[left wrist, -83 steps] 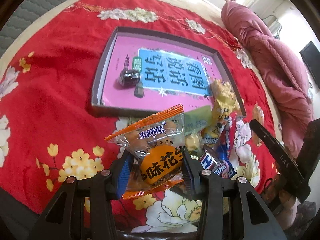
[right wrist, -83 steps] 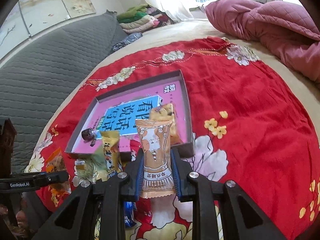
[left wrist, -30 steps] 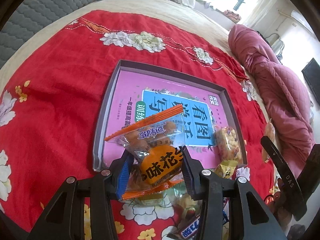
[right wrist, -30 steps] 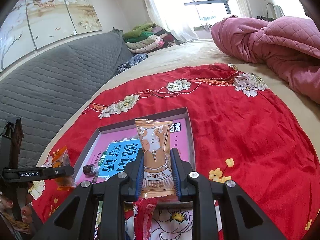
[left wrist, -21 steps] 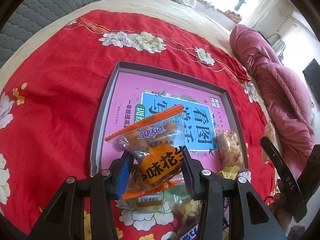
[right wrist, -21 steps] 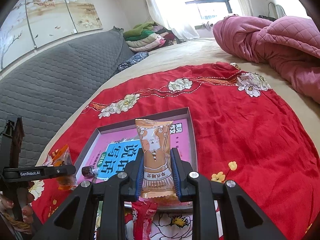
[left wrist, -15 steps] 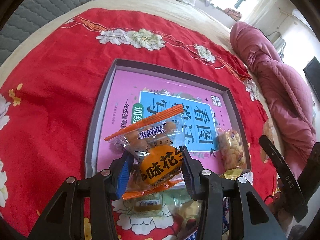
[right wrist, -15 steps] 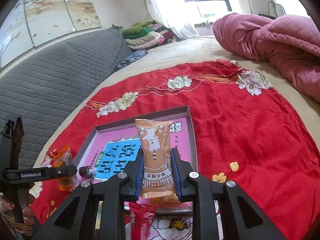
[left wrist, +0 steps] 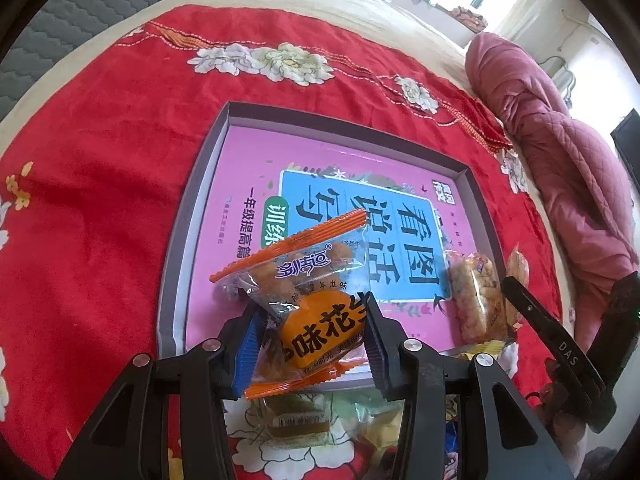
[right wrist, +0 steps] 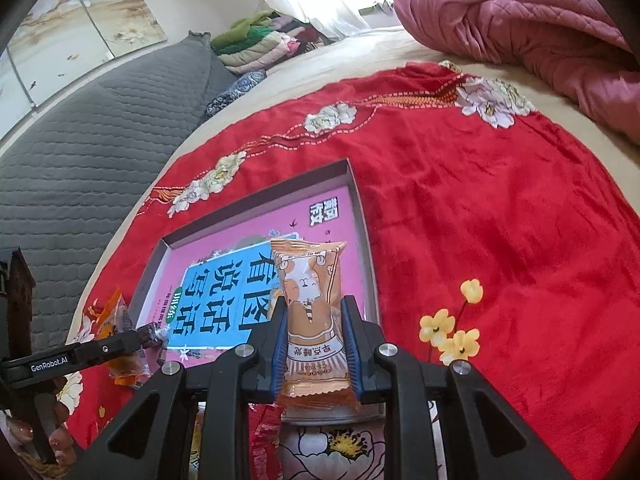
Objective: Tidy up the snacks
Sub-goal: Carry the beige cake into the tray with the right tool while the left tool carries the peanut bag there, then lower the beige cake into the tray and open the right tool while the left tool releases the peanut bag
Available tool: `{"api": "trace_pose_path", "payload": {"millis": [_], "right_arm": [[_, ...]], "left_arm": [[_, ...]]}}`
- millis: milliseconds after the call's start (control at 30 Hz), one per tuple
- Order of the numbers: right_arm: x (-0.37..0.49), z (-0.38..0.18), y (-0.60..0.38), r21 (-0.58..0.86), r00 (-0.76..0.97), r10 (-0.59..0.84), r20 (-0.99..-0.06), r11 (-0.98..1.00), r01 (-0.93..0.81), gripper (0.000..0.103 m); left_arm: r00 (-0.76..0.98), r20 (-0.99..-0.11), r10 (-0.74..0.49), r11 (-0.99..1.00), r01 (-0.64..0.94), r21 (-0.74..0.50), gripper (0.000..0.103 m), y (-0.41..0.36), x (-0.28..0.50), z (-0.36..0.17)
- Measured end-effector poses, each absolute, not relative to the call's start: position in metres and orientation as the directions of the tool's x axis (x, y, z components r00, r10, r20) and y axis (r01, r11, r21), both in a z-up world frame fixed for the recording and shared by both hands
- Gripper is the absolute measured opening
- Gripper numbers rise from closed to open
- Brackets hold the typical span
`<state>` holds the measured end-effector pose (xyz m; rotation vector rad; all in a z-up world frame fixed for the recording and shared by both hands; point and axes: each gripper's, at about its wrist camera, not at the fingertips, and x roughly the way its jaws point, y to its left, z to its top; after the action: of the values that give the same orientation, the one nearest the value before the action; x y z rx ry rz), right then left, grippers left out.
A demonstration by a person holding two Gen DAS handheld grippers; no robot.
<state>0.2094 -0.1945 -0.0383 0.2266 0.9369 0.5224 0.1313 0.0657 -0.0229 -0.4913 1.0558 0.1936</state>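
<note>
My left gripper [left wrist: 310, 330] is shut on an orange and clear peanut snack packet [left wrist: 308, 288], held over the near edge of a shallow grey box [left wrist: 192, 216] whose pink and blue printed floor shows. A wrapped snack bar [left wrist: 474, 300] lies in the box's near right corner. My right gripper [right wrist: 314, 334] is shut on a slim orange cat-print packet [right wrist: 310, 300], poised over the near right part of the same box [right wrist: 362, 216]. A small dark wrapped candy [right wrist: 154, 334] lies at the box's near left. In the right wrist view the left gripper [right wrist: 132, 340] shows with its packet.
The box rests on a red floral cloth [left wrist: 100, 140] spread over a bed. Several loose snacks [left wrist: 296, 420] lie on the cloth just below the box. A pink quilt [right wrist: 540, 20] is bunched at the far right, and a grey quilted headboard [right wrist: 80, 152] rises at the left.
Both grippers have sunk toward the box with their packets still held; the box looms larger and nearer in each view.
</note>
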Motion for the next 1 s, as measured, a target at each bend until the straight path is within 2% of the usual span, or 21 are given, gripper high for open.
{"api": "trace_pose_path", "payload": {"millis": [567,833,1000], "right_arm": [[0.208,-0.049,-0.177,0.444,0.414,0.572,-0.708,0.816,-0.369,0.026],[0.213,-0.048,-0.189,0.424,0.463,0.519,-0.719,0.854,-0.301,0.026],[0.211,-0.048,-0.184,0.367,0.473,0.486,-0.735,0.871,-0.325,0.026]], "left_arm": [[0.463,-0.884,-0.066,0.881,-0.389,-0.270,0.048,0.065,0.136,-0.034],[0.451,-0.890,-0.071,0.879,-0.393,-0.269,0.048,0.064,0.137,-0.038],[0.443,-0.893,-0.075,0.881,-0.390,-0.267,0.048,0.062,0.139,-0.041]]}}
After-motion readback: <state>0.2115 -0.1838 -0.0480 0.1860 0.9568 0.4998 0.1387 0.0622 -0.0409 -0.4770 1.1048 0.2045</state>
